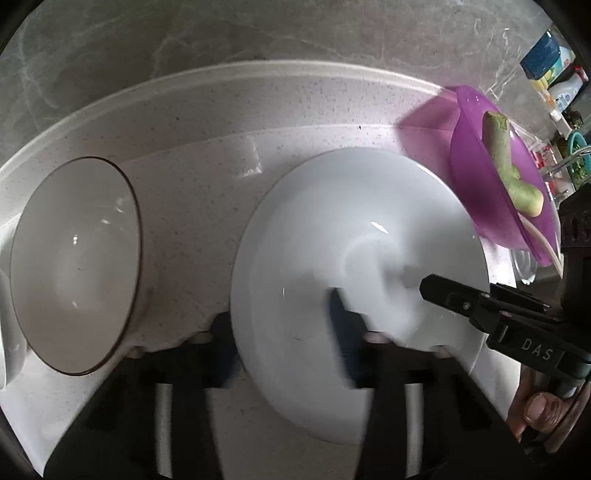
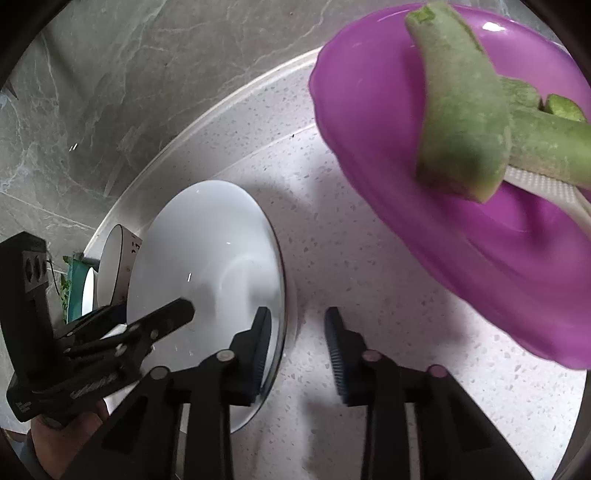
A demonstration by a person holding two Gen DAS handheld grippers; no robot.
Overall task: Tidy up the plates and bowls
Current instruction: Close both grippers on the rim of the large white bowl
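**Two tongs straddle opposite rims of one white plate**

Both tongs point steeply down at the white round shallow ceramic plate [image 1: 332, 229], which lies flat on the pale speckled stone worktop [image 1: 192, 155], between two bowls. The left tongs [image 1: 282, 314] stand astride the plate's left rim, one finger outside the edge and the other over the well. Blur hides the pads, so I cannot tell whether they grip or merely bracket the rim. The right tongs [image 2: 297, 314] stand astride the opposite rim. One finger sits over the plate and the other over bare worktop just beside the edge. A gap shows there, so they look released.

Left of the plate, close but apart, stands the beige round bowl with a dark brown rim [image 1: 74, 266]. On the right, the translucent purple plastic bowl [image 2: 424, 240] holding pale green vegetable pieces [image 2: 461, 122] overhangs the plate's far right edge. Behind the plate, open worktop runs to a raised lip [image 1: 258, 70] below the grey marbled wall [image 1: 147, 33].
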